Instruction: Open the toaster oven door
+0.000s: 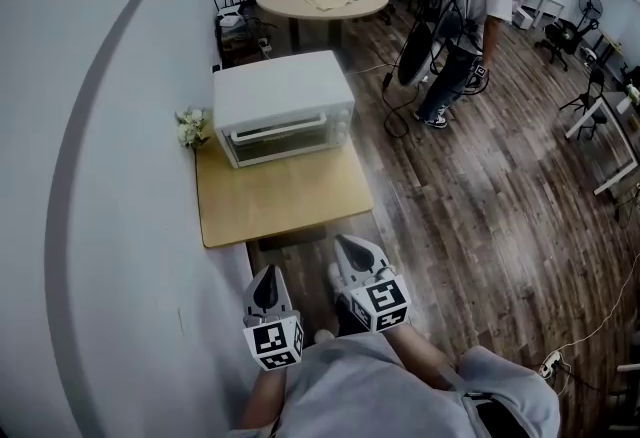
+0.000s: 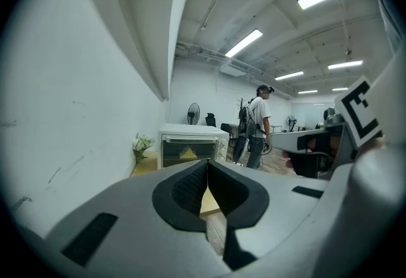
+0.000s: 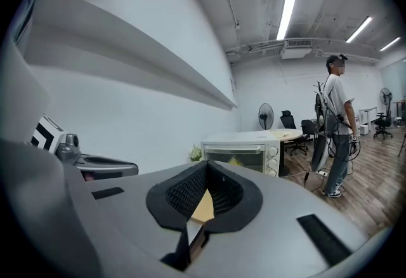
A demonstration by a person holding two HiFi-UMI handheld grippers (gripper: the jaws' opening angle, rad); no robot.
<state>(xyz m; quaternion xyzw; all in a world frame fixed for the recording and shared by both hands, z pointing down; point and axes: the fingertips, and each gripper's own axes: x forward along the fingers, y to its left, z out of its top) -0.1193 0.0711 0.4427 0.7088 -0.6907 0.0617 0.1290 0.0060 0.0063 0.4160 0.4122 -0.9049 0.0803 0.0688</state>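
Toaster oven (image 1: 285, 106) with its door closed, grippers short of it

Jaws pressed together on nothing, the left gripper (image 1: 267, 276) and right gripper (image 1: 352, 248) hang side by side, well in front of the toaster oven; wooden table (image 1: 280, 201) beneath it, flowers (image 1: 190, 126) just beside it

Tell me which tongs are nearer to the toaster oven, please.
Right, by a little. The right tongs are almost at the near edge of the wooden table, in front of the toaster oven. The left tongs sit further back, short of the table, toward the wall.
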